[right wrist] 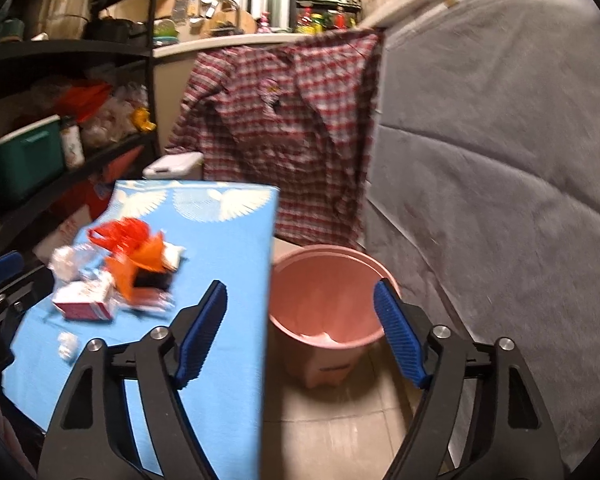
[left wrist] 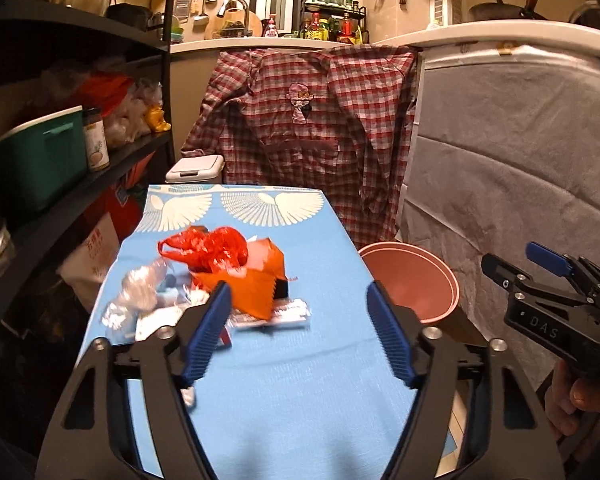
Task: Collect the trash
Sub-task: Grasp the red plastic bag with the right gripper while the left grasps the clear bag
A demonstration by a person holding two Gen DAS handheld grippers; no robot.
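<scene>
The trash (left wrist: 220,280) lay in one heap on the blue table (left wrist: 300,380): a red net bag (left wrist: 208,246), orange paper (left wrist: 256,284), clear wrappers (left wrist: 140,292) and a small box (right wrist: 84,300). The pink bucket (right wrist: 324,280) stood on the floor just beside the table, probably to receive it. The left gripper (left wrist: 298,332) and the right gripper (right wrist: 300,332) both had their jaws apart, with nothing between them.

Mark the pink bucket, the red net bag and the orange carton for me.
pink bucket (right wrist: 300,322): right wrist view, near rim.
red net bag (left wrist: 212,248): left wrist view, bunched middle.
orange carton (left wrist: 256,288): left wrist view, front face.
</scene>
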